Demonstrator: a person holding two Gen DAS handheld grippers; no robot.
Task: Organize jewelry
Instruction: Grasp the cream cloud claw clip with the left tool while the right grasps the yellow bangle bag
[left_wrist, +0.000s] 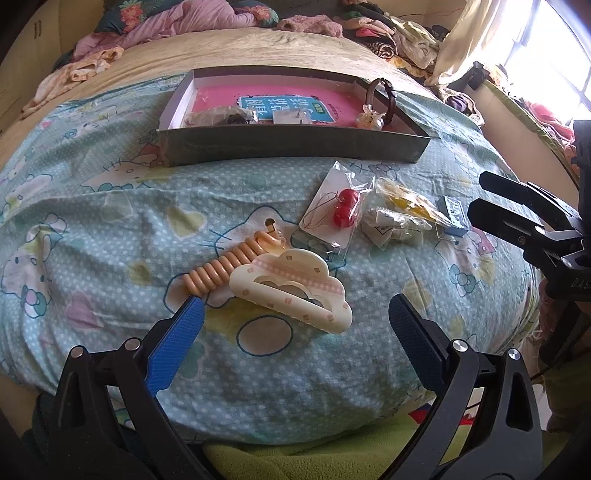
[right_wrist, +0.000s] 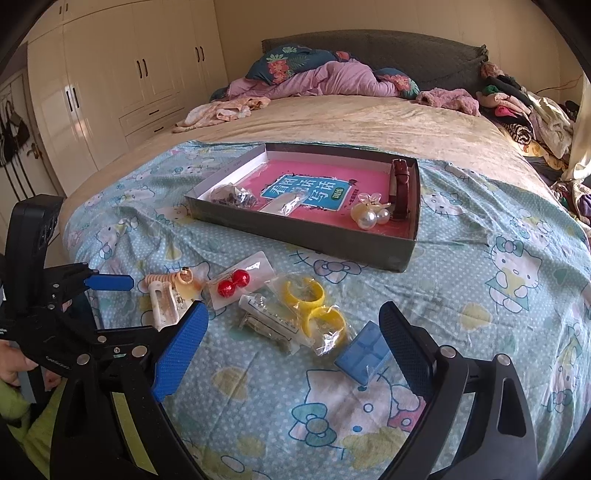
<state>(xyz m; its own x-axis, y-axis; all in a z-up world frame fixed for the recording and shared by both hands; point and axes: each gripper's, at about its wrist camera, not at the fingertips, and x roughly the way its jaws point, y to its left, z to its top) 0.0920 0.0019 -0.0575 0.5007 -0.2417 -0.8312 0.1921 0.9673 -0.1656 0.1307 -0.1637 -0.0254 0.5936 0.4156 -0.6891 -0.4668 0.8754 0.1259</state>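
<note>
A cream cloud-shaped hair claw (left_wrist: 291, 288) lies on the blue cartoon-print sheet beside an orange spiral hair tie (left_wrist: 221, 273). My left gripper (left_wrist: 295, 325) is open just short of the claw and holds nothing. Bagged red bead earrings (left_wrist: 341, 210), bagged yellow rings (right_wrist: 314, 306), a bagged silver piece (right_wrist: 266, 321) and a small blue box (right_wrist: 364, 350) lie further right. My right gripper (right_wrist: 293, 332) hangs open over the rings and the blue box, empty. Behind stands a shallow grey box (right_wrist: 306, 238) with a brown watch strap (right_wrist: 400, 184), a pearl clip (right_wrist: 369, 216) and two small bags.
A pink book (right_wrist: 314, 177) lines the box floor. Crumpled bedding (right_wrist: 325, 79) and piled clothes (right_wrist: 524, 114) sit at the bed's far end and right side. A cream wardrobe (right_wrist: 110, 85) stands on the left. A person's hand (right_wrist: 11, 365) holds the left gripper.
</note>
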